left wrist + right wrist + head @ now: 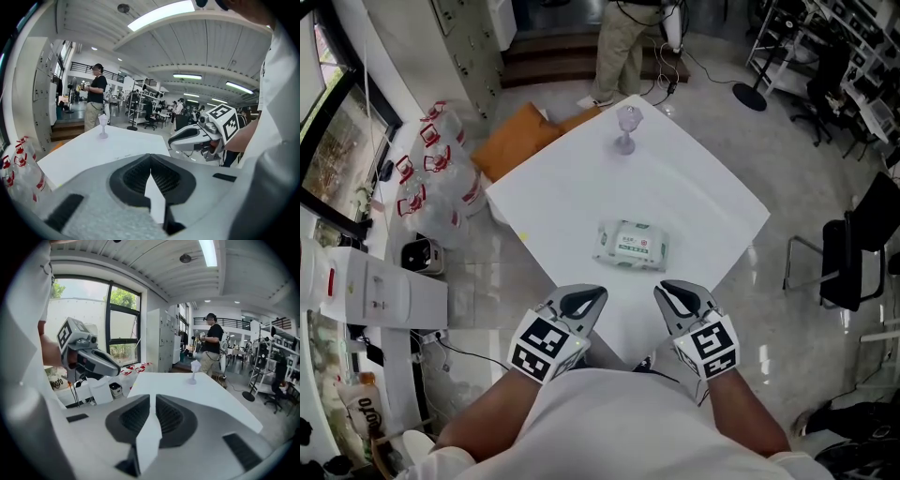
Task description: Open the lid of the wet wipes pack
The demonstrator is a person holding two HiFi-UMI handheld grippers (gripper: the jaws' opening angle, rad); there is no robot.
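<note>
The wet wipes pack point(631, 246), white and green with its lid shut, lies flat in the middle of the white table point(572, 197). Both grippers hover side by side over the table's near corner, short of the pack and close to my body. My left gripper point(597, 293) point(150, 157) has its jaw tips touching with nothing between them. On my right gripper point(662, 290) point(153, 397) a narrow gap shows between the tips, which hold nothing. The jaws hide the pack in both gripper views. Each gripper view shows the other gripper off to the side.
A clear goblet point(626, 129) point(102, 125) point(193, 371) stands near the table's far corner. A person point(623, 47) stands beyond it. Packs of bottled water point(436, 173) and cardboard point(520, 136) lie on the floor left, a black chair point(853, 248) stands right.
</note>
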